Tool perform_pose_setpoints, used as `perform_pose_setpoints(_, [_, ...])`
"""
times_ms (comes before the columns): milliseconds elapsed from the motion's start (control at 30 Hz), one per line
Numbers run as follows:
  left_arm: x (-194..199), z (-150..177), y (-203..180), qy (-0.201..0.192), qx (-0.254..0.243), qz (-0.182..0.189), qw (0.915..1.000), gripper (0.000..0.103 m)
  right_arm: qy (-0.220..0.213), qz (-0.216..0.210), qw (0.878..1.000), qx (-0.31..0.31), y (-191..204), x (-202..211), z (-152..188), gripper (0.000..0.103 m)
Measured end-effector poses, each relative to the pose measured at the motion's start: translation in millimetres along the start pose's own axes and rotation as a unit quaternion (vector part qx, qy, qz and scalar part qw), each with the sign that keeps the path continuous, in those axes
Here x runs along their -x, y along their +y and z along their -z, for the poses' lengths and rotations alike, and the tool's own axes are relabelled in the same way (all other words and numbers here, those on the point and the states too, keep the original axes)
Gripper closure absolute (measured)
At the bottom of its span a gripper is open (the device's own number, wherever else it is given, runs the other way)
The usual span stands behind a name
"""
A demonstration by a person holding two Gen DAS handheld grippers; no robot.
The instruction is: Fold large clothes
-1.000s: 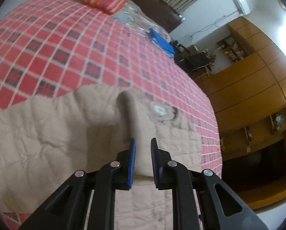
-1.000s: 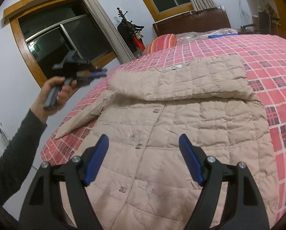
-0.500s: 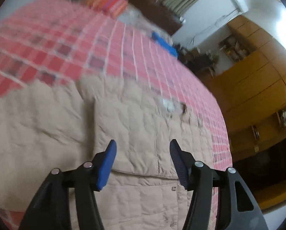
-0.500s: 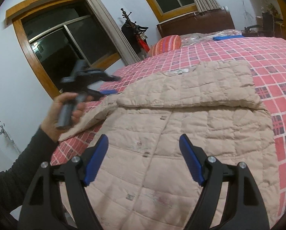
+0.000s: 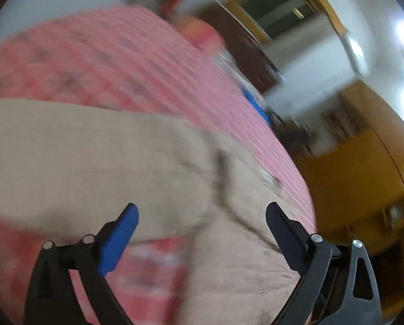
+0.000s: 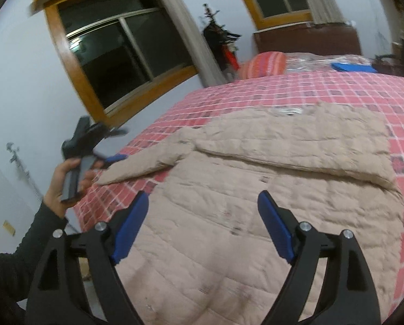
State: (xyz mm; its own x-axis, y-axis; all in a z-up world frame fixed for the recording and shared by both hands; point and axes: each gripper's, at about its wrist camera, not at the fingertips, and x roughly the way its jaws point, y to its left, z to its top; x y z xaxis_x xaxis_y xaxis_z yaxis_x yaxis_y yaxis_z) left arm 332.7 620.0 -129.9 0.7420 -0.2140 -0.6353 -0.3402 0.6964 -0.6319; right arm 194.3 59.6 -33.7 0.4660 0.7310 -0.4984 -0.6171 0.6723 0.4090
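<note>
Beige quilted jacket [image 6: 256, 216] lies flat on the red checked bedspread [image 6: 323, 86], directly under and ahead of the right gripper [image 6: 203, 224]. Top part with collar label is doubled over toward the claw, folded edge running across ahead of the fingertips. One sleeve [image 6: 145, 162] sticks out unfolded, ahead-left of the right claw, reaching toward the bed edge. Right gripper jaws wide, nothing between them, hovering above the jacket body. Left gripper [image 5: 202, 233] also wide and empty; left view is heavily blurred, jacket [image 5: 93, 162] ahead of and below it, bedspread beyond. In the right view the person's hand [image 6: 66, 181] holds the left gripper just beside the sleeve tip. Judgement: one fold done; loose sleeve and lower body folds left. Early-to-mid progress. Striped pillow [image 6: 264, 63] far ahead at the headboard.
</note>
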Motion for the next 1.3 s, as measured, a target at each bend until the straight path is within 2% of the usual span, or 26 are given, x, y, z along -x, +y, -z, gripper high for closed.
perform_pose_setpoints(67, [37, -4, 55, -0.025, 0.049, -0.033, 0.9979, 0.006, 0.006, -0.014, 1.0, 0.005, 6, -8, -2, 0.021])
perform_pose_setpoints(133, [68, -5, 101, -0.049, 0.113, -0.061, 0.9905, 0.006, 0.016, -0.03, 0.999, 0.01, 12, -17, -4, 0.021])
perform_pose_setpoints(200, [82, -8, 122, -0.065, 0.122, -0.072, 0.9878, 0.006, 0.017, -0.039, 0.999, 0.015, 18, -21, -5, 0.021])
perform_pose_setpoints(233, [82, -11, 130, -0.067, 0.127, -0.085, 0.986, 0.006, 0.019, -0.043, 0.999, 0.016, 21, -23, -6, 0.021])
perform_pose_setpoints(333, [70, -12, 149, -0.064, 0.155, -0.084, 0.9823, 0.006, 0.016, -0.047, 0.999, 0.016, 25, -22, -6, 0.021])
perform_pose_setpoints(367, [63, -13, 159, -0.06, 0.165, -0.095, 0.9798, 0.006, 0.013, -0.045, 0.999, 0.015, 25, -19, -5, 0.021])
perform_pose_setpoints(467, [43, -13, 172, -0.066, 0.173, -0.1, 0.9777, 0.006, 0.009, -0.038, 0.999, 0.009, 22, -11, -5, 0.021])
perform_pose_setpoints(567, [42, -18, 180, -0.091, 0.176, -0.081, 0.9767, 0.01, 0.002, -0.03, 1.0, 0.002, 17, -6, -6, 0.021])
perform_pose_setpoints(600, [42, -19, 181, -0.096, 0.179, -0.071, 0.9765, 0.018, -0.002, -0.029, 1.0, 0.0, 16, -4, -7, 0.021])
perform_pose_setpoints(633, [38, -21, 185, -0.091, 0.185, -0.065, 0.9763, 0.049, -0.006, -0.028, 1.0, -0.003, 15, -2, -8, 0.021])
perform_pose_setpoints(667, [35, -22, 188, -0.081, 0.195, -0.061, 0.9754, 0.074, -0.008, -0.028, 1.0, -0.004, 14, -1, -9, 0.021])
perform_pose_setpoints(767, [41, -24, 183, -0.097, 0.189, -0.055, 0.9756, 0.088, -0.011, -0.025, 1.0, -0.004, 12, 1, -10, 0.02])
perform_pose_setpoints(900, [65, -40, 129, -0.136, 0.136, -0.013, 0.9813, 0.092, -0.003, -0.02, 1.0, -0.019, 3, -2, -10, 0.02])
perform_pose_setpoints(1033, [74, -60, 32, -0.152, 0.045, 0.029, 0.987, 0.093, 0.005, -0.021, 0.998, -0.056, -11, -4, -12, 0.02])
perform_pose_setpoints(1200, [53, -68, -81, -0.122, -0.047, 0.081, 0.9881, 0.093, 0.003, -0.037, 0.993, -0.111, -30, 3, -18, 0.021])
perform_pose_setpoints(1300, [22, -52, -154, -0.089, -0.115, 0.098, 0.9846, 0.093, -0.003, -0.037, 0.989, -0.143, -46, 9, -25, 0.021])
